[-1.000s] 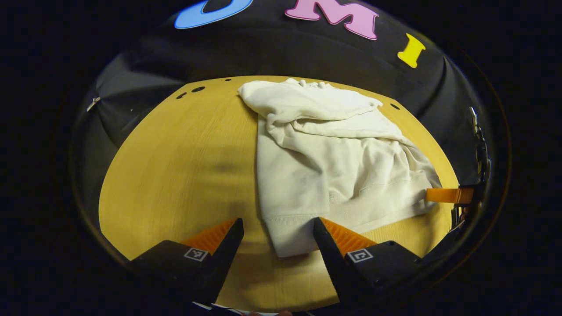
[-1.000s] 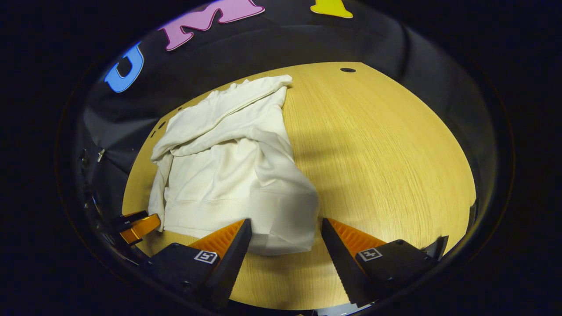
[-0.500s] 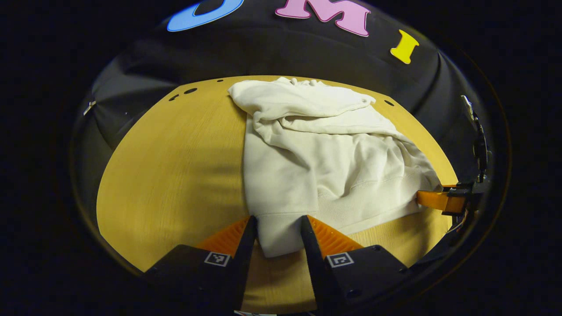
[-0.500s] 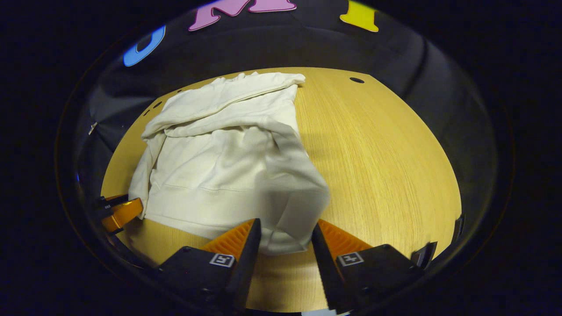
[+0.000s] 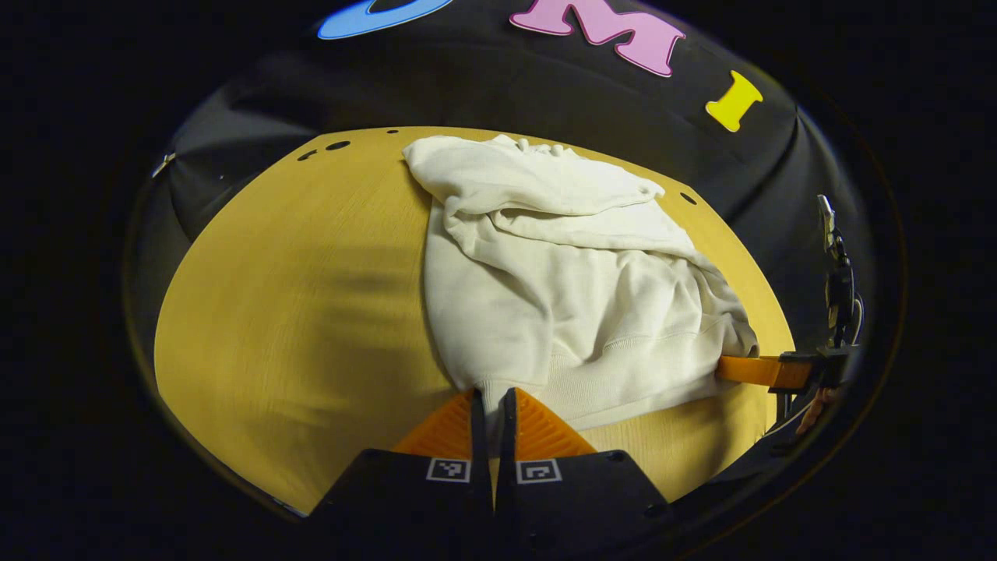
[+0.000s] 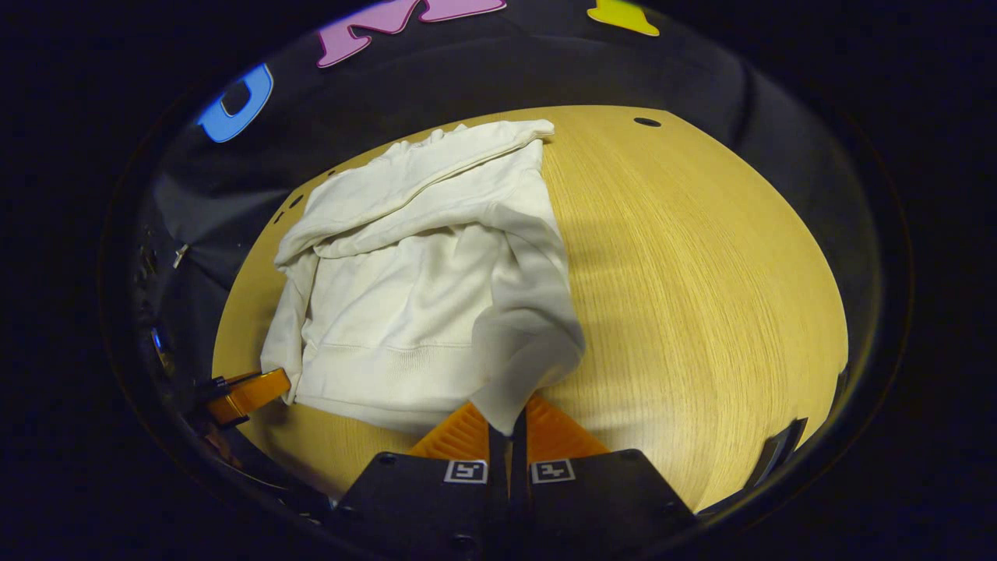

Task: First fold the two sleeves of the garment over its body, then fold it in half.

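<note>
The garment is a cream, soft knit sweatshirt with a ribbed hem band; both sleeves lie folded over its body in rumpled layers. It rests on the bench, a round-edged top with pale wood grain and small dark holes near the far edge. The left tool is pressed together, pinching one hem corner at the near edge. The right tool pinches the other hem corner. Square coded markers sit on each tool; no text is legible.

The cream-white fleece garment covers the yellow wooden surface beneath it; its hem corners vanish between each hand-held gripper's closed fingers.
</note>
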The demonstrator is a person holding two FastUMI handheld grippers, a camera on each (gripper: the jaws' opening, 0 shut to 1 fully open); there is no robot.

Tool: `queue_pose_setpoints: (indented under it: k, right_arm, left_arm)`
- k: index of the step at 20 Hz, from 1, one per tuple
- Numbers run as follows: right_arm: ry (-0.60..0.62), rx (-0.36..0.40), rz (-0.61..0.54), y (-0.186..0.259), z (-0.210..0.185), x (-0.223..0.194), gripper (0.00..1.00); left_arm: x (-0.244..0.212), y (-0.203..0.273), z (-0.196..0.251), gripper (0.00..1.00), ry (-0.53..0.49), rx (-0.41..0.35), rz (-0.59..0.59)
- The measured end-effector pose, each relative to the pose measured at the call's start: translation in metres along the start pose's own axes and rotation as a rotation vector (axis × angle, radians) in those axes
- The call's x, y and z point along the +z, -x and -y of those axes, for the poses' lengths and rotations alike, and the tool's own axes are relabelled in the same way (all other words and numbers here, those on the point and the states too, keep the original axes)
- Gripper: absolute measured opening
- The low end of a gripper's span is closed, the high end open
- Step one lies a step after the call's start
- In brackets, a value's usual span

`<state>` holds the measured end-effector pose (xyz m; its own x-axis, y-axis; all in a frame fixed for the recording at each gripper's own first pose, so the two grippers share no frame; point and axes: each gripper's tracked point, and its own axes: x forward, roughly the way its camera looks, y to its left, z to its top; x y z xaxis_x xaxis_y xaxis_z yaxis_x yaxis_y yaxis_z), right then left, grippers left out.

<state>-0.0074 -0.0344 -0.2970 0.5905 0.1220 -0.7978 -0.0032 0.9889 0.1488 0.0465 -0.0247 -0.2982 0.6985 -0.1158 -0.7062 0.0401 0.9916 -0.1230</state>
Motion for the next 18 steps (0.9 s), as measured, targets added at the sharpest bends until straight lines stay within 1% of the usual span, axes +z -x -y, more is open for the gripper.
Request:
queue_pose_setpoints:
  k: [4, 6, 8, 10, 13, 15, 18]
  right_arm:
    - [-0.001, 0.02, 0.019, 0.008, -0.008, 0.016, 0.05]
    - [-0.003, 0.035, 0.038, 0.012, -0.015, 0.029, 0.05]
    - [0.008, 0.033, 0.054, 0.013, -0.017, 0.044, 0.05]
    - [0.004, 0.045, 0.062, 0.012, -0.024, 0.059, 0.05]
    - [0.018, 0.061, 0.112, 0.011, -0.034, 0.099, 0.05]
    - [0.058, 0.055, 0.159, 0.01, -0.037, 0.13, 0.06]
    - [0.094, 0.067, 0.22, 0.007, -0.049, 0.179, 0.05]
  left_arm:
    - [0.013, 0.009, 0.0, 0.07, 0.002, 0.003, -0.01]
    - [0.028, 0.017, 0.001, 0.07, 0.016, -0.005, 0.001]
    - [0.047, 0.024, 0.003, 0.07, 0.033, -0.019, 0.028]
    - [0.066, 0.029, 0.002, 0.07, 0.071, -0.037, 0.049]
    - [0.102, 0.034, 0.001, 0.07, 0.097, -0.058, 0.09]
    - [0.128, 0.036, 0.003, 0.06, 0.105, -0.076, 0.12]
    - [0.172, 0.033, 0.006, 0.07, 0.109, -0.092, 0.161]
